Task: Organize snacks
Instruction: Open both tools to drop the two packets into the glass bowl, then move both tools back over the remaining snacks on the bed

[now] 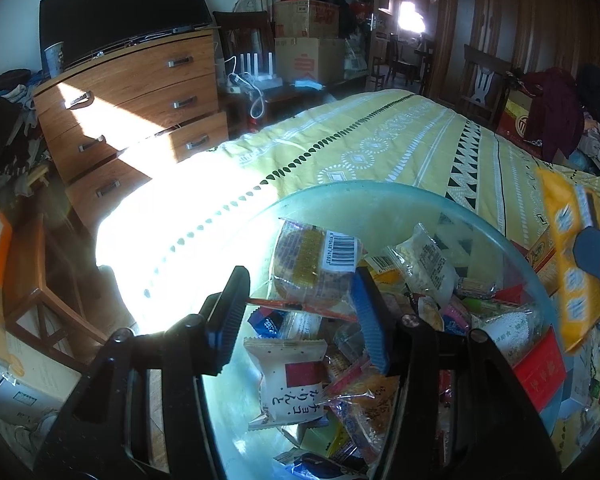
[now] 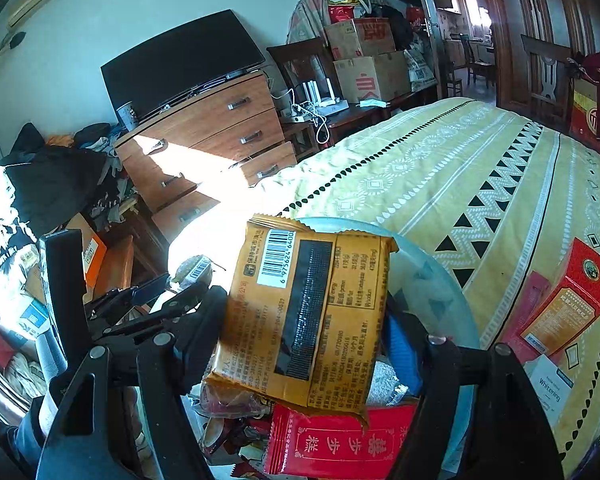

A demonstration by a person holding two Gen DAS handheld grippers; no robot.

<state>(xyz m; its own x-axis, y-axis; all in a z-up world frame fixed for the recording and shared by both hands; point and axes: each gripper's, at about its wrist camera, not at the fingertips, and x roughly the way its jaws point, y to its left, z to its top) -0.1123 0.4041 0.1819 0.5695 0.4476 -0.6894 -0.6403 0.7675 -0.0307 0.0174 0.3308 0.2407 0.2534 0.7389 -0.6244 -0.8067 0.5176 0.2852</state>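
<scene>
Right gripper (image 2: 300, 320) clamps an orange snack packet (image 2: 300, 312). Left gripper (image 1: 296, 312) pinches a round barcoded cake (image 1: 316, 264) at its 12 o'clock. Glass bowl (image 1: 380, 196) sits on the yellow bedspread (image 1: 380, 132), dresser (image 1: 140, 92) at 10.

Bedspread (image 1: 420, 140): yellow, white stripes, black triangle bands. Bowl (image 1: 380, 196): clear, blue-green tint. Held packet (image 2: 300, 312): orange, black panel, white barcode. Packet below (image 2: 332, 444): red, gold characters. Dresser (image 1: 140, 92): brown woodgrain.

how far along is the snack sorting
Mostly done: the glass bowl already holds a heap of wrapped snacks. In hand: the right hand-held gripper holds an orange snack packet over the bowl; the left hand-held gripper grips the bowl's rim. Left: the red box and other boxes lie on the bedspread.
</scene>
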